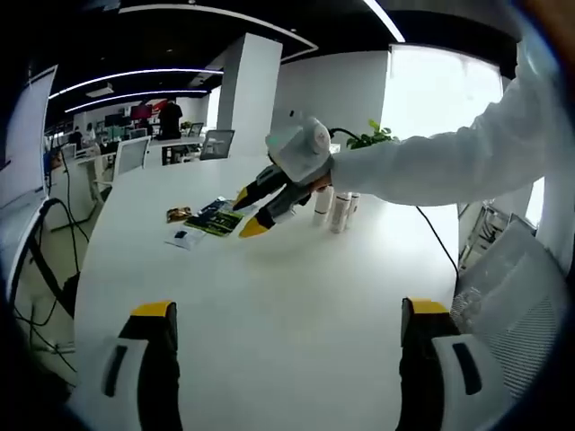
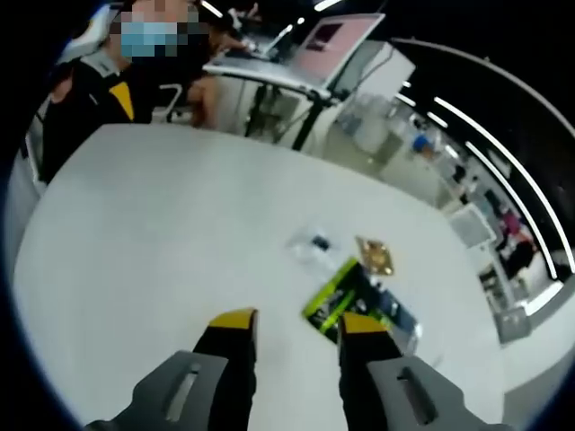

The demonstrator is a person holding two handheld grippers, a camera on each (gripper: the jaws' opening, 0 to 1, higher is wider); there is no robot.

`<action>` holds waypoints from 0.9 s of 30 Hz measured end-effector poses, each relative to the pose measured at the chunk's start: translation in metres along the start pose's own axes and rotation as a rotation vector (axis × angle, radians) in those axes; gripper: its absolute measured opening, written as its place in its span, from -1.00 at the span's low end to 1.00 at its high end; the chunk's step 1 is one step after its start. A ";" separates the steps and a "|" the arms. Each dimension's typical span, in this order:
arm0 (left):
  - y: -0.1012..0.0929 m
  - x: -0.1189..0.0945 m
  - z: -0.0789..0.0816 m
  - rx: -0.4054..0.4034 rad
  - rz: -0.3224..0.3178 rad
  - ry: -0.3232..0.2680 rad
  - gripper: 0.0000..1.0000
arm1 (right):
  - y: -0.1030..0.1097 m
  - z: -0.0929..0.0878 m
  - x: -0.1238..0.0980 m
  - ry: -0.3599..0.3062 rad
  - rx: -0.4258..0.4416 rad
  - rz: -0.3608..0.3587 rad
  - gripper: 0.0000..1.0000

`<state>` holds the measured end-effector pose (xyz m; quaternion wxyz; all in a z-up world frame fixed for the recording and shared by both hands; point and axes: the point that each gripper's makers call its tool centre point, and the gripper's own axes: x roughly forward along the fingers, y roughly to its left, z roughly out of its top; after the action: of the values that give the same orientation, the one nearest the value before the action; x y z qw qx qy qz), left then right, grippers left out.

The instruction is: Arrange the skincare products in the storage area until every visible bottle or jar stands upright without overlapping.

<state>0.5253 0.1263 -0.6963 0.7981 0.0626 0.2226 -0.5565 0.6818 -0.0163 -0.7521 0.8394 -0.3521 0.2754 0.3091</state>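
While both grippers, left gripper (image 1: 283,359) and right gripper (image 2: 296,337), hang released and empty, the white bottles (image 1: 334,208) at 1 o'clock already stand upright, so little seems left.

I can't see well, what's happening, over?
Both grippers open, empty. Right gripper above flat packets. White bottles upright behind it. Nothing blocking.

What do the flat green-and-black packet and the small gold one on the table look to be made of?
Green-and-black packet: probably printed plastic film or glossy card, lying flat with a slight sheen. Gold packet: looks like metallic foil, shiny and a little crinkled. Both are too small to be sure.
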 end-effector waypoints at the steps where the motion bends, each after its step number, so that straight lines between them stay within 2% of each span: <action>1: -0.001 -0.001 -0.001 0.000 0.000 0.003 0.97 | 0.000 -0.001 0.002 0.004 -0.008 -0.001 -0.46; 7: 0.001 -0.002 -0.004 -0.012 0.001 0.002 0.96 | -0.002 -0.003 0.015 0.016 -0.011 0.021 -0.43; 10: 0.002 -0.002 -0.005 -0.016 -0.002 0.005 0.95 | -0.005 -0.011 0.022 0.031 -0.006 0.019 -0.44; 14: 0.005 -0.002 -0.006 -0.022 0.000 0.002 0.95 | -0.008 -0.013 0.024 0.043 -0.007 0.015 -0.47; 23: 0.006 0.000 -0.006 -0.035 0.002 -0.009 0.93 | -0.013 -0.015 0.033 0.064 -0.077 -0.012 -0.60; 27: 0.007 -0.001 -0.007 -0.037 0.003 -0.007 0.93 | -0.010 -0.016 0.036 0.066 -0.089 -0.001 -0.62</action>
<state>0.5299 0.1319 -0.7031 0.8007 0.0463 0.2299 -0.5513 0.7080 -0.0225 -0.7821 0.8135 -0.3991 0.2889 0.3089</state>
